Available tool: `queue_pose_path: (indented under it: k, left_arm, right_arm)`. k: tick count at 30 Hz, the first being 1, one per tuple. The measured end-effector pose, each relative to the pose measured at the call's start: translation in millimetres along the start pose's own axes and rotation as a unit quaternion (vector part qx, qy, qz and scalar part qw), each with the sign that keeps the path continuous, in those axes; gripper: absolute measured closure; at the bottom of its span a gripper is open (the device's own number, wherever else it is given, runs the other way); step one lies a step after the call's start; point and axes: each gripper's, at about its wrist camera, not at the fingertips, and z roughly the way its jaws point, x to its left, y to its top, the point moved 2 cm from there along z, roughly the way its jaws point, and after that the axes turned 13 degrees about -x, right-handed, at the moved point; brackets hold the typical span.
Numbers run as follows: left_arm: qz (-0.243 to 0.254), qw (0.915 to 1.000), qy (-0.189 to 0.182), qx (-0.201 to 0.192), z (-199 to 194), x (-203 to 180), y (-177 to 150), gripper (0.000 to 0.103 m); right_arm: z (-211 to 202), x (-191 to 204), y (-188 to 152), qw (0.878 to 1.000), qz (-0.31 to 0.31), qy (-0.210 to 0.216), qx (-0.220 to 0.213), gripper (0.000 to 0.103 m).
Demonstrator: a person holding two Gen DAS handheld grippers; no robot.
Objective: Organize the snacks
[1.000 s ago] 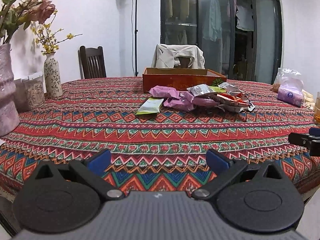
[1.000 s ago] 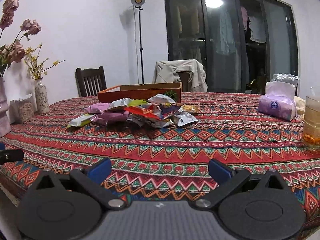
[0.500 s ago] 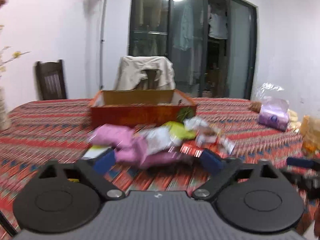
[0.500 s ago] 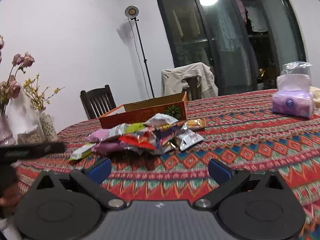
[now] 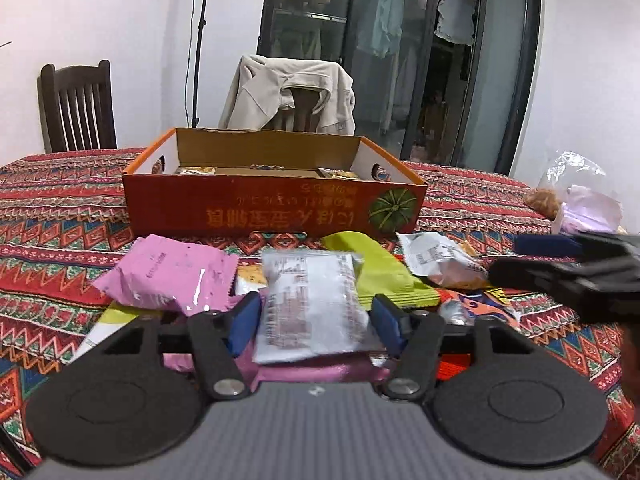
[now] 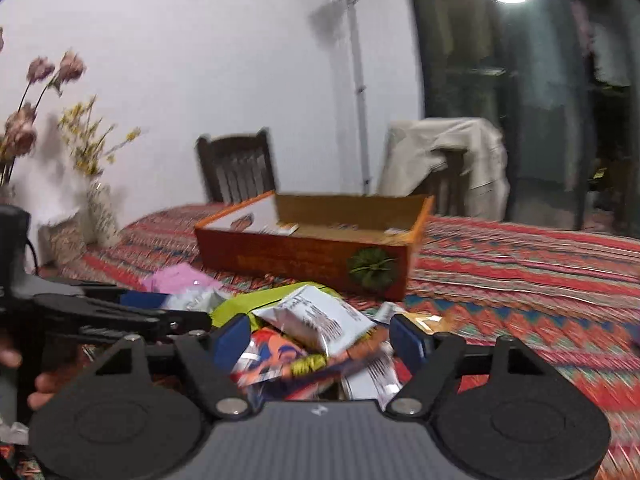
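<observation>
A heap of crinkly foil and plastic snack packets lies on the bench (image 5: 60, 216), which is covered by a woven cloth with red zigzag bands, just in front of an open rectangular cardboard box (image 5: 272, 210) printed red, with a green pumpkin picture at its right end. At the left of the heap in the left wrist view sits a matte pink packet (image 5: 168, 276); next to it a glossy white packet with small print (image 5: 310, 304) lies between the blue pads of the left gripper (image 5: 312, 320). Its jaws have just been closing and stand partly open; whether the pads already press the packet I cannot tell. Right of that lie a lime-green packet (image 5: 384, 276) and a silver-white pouch (image 5: 436, 260).

The right wrist view, heavily blurred, shows the right gripper (image 6: 316, 340) over the right part of the heap, its jaws wide and lately closing, astride a white pillow-shaped packet (image 6: 320, 320) and an orange-and-blue foil one (image 6: 276, 360) without a clear grip. Only this view shows the vases of dried flowers (image 6: 92, 148) at far left and fingers (image 6: 12, 358) on the left gripper's handle. Only the left view looks into the box, where flat packets lie.
</observation>
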Motion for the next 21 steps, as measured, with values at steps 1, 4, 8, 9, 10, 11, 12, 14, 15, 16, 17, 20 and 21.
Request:
queue_pose_path:
  k: [1,4,8,9,10,11,12,14,15,16,17,20,21]
  left_arm:
    - [-0.006,1.0000,-0.002,0.000,-0.2,2.3,0.1,0.042]
    - [-0.021,0.9997,-0.008,0.000,1.3,8.1,1.3,0.045]
    - [-0.028,0.9996,-0.007,-0.001,-0.7,9.4,2.3,0.056]
    - [-0.031,0.9995,-0.010,-0.002,-2.0,10.0,3.4,0.057]
    - [-0.034,0.9994,-0.010,-0.001,-4.2,10.1,4.3,0.058]
    - [-0.035,0.9994,-0.009,0.000,-6.4,10.4,5.6,0.058]
    - [-0.032,0.9995,-0.008,-0.002,-10.8,10.0,7.0,0.060]
    - [-0.023,0.9997,-0.008,-0.010,-21.4,8.2,10.0,0.062]
    - [-0.016,0.9997,-0.009,-0.017,-29.8,7.0,11.0,0.062]
    - [-0.012,0.9996,-0.010,-0.022,-37.1,5.9,11.7,0.062]
    - [-0.009,0.9996,-0.011,-0.025,-45.4,4.9,12.3,0.062]
    - [-0.005,0.9993,-0.010,-0.035,-74.7,3.4,12.7,0.062]
    - [-0.004,0.9991,-0.011,-0.040,-86.7,3.7,12.1,0.062]
  right_arm:
    - [12.6,-3.3,0.6,1.000,-0.004,0.004,0.007,0.030]
    - [45.8,-6.4,3.3,0.999,-0.026,0.026,0.025,0.029]
    - [79.0,-9.6,-1.4,0.996,-0.031,0.063,0.061,0.031]
    - [82.8,-9.5,-3.7,0.995,-0.031,0.071,0.066,0.036]
    - [83.7,-8.3,-5.5,0.995,-0.027,0.073,0.066,0.042]
    - [81.7,-9.2,-7.4,0.995,-0.018,0.071,0.066,0.044]
    - [78.0,-10.2,-8.8,0.996,-0.008,0.065,0.065,0.052]
    - [68.2,-12.7,-10.4,0.997,0.008,0.049,0.064,0.055]
    - [60.5,-13.1,-10.6,0.997,0.008,0.039,0.060,0.055]
    - [52.1,-12.4,-10.4,0.998,0.005,0.026,0.055,0.056]
    - [41.7,-9.6,-10.2,0.999,-0.001,0.009,0.048,0.056]
    - [8.4,2.1,-10.7,0.999,-0.009,-0.034,0.027,0.056]
    - [-5.7,8.1,-10.9,0.999,-0.012,-0.047,0.017,0.056]
